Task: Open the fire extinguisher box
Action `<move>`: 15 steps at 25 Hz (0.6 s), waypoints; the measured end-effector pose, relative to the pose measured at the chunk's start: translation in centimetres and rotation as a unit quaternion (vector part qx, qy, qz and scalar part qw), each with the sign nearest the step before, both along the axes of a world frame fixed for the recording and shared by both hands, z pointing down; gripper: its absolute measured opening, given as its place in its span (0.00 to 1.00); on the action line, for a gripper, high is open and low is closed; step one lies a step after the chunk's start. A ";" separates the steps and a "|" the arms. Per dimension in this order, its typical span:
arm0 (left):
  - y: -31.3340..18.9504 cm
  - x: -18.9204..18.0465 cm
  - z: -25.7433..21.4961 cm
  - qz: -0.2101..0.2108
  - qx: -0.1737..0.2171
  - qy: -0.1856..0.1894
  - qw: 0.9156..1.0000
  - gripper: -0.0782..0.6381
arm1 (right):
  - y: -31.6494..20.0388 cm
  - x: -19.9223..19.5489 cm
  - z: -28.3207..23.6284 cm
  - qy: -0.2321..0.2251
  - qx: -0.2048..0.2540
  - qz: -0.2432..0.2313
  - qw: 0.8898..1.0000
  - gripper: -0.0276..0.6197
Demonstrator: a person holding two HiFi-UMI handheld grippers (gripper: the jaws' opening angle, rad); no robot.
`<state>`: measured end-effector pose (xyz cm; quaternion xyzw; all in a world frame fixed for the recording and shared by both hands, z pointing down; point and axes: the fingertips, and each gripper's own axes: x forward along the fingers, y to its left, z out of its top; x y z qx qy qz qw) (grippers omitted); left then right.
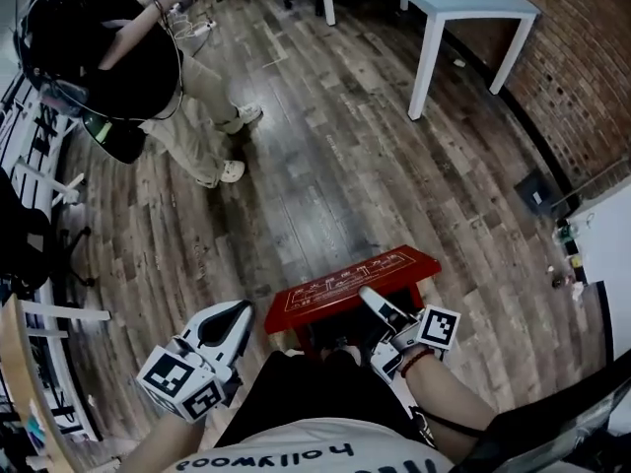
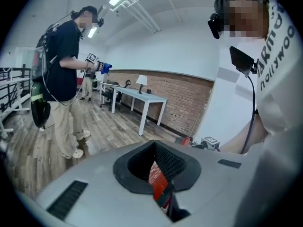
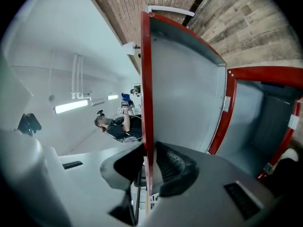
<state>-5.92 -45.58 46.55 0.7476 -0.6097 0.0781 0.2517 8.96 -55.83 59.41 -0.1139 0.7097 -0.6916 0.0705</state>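
1. Head view: your left claw [image 1: 240,309] hangs free just left of the fire extinguisher box [image 1: 325,335], with its tips together. Your right claw [image 1: 367,294] grips an edge of the box's red door [image 1: 345,276], which stretches ahead of it.
2. Left gripper view: the left claw [image 2: 154,148] has its jaws meeting at the tips, with nothing gripped. A strip of the red box [image 2: 158,181] shows beyond them. A standing person [image 2: 61,74] and a white table [image 2: 142,97] are far ahead, to the claw's left.
3. Right gripper view: your right claw [image 3: 147,167] is narrow, its pads clamped on the door's red edge [image 3: 146,79], which runs straight up from the jaws. The door stands open, and the grey box interior [image 3: 265,122] is to the claw's right.
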 end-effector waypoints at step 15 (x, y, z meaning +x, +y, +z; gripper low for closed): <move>0.6 -3.7 0.4 -0.057 0.027 -0.001 0.998 0.12 | -3.1 -3.2 0.2 0.076 -0.057 0.042 0.995 0.17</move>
